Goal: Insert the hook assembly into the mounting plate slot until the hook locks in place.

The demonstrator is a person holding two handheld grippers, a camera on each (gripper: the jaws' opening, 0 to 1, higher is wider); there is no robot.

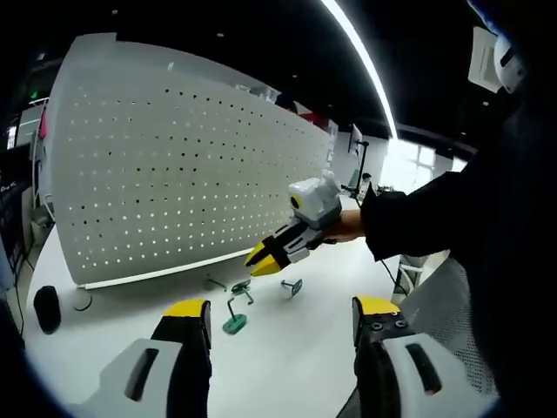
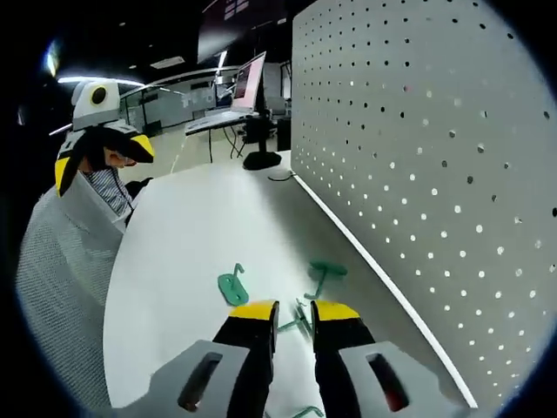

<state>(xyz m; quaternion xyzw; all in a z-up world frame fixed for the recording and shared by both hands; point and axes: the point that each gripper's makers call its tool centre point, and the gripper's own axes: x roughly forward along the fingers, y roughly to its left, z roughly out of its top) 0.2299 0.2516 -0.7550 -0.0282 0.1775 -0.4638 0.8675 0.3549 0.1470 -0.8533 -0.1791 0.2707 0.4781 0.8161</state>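
Green hooks (image 2: 232, 286) lie on the white table (image 2: 183, 252), just ahead of the right claw (image 2: 291, 315), whose jaws stand slightly apart and empty, one hook (image 2: 325, 272) nearer the pegboard (image 2: 435, 148) on its right. The left claw (image 1: 280, 315) hangs wide open, empty, hooks (image 1: 234, 315) ahead of it.
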